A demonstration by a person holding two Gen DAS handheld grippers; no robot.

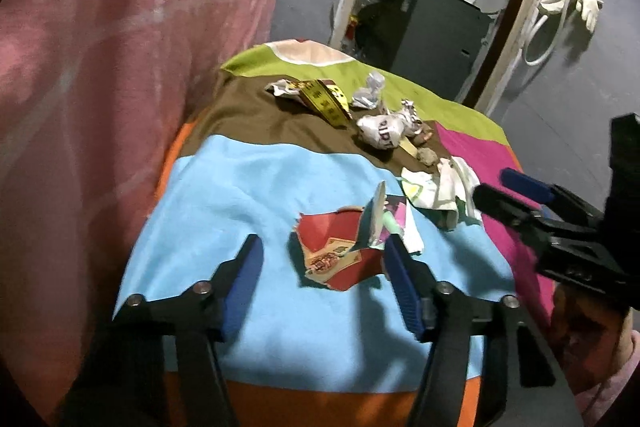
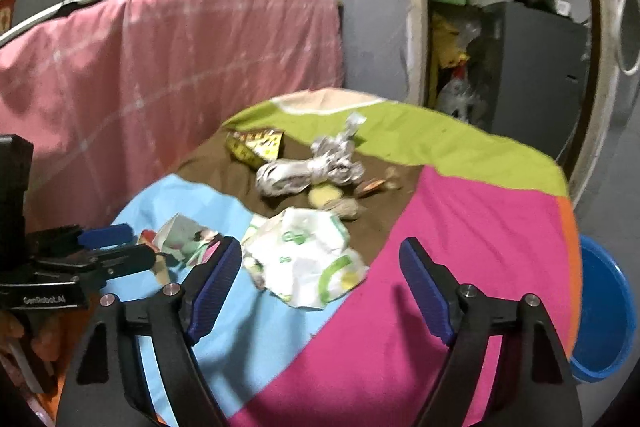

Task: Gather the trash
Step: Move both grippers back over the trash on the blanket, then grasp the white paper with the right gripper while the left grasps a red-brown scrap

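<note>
Left gripper (image 1: 324,259): jaws apart, nothing pinched; your red wrapper (image 1: 340,255) lies between them on the blue patch of the cloth (image 1: 248,179).
Right gripper (image 2: 320,267): jaws wide, empty; white-green wrapper (image 2: 308,263) sits between its fingers, slightly left.
Remaining trash: foil wads (image 2: 308,167) and yellow packet (image 2: 260,145) lie farther off.
Advice: lower your pads to the fabric before closing, or you pinch cloth.
Receptacle: blue basin (image 2: 604,319), far right, seems likely.
</note>
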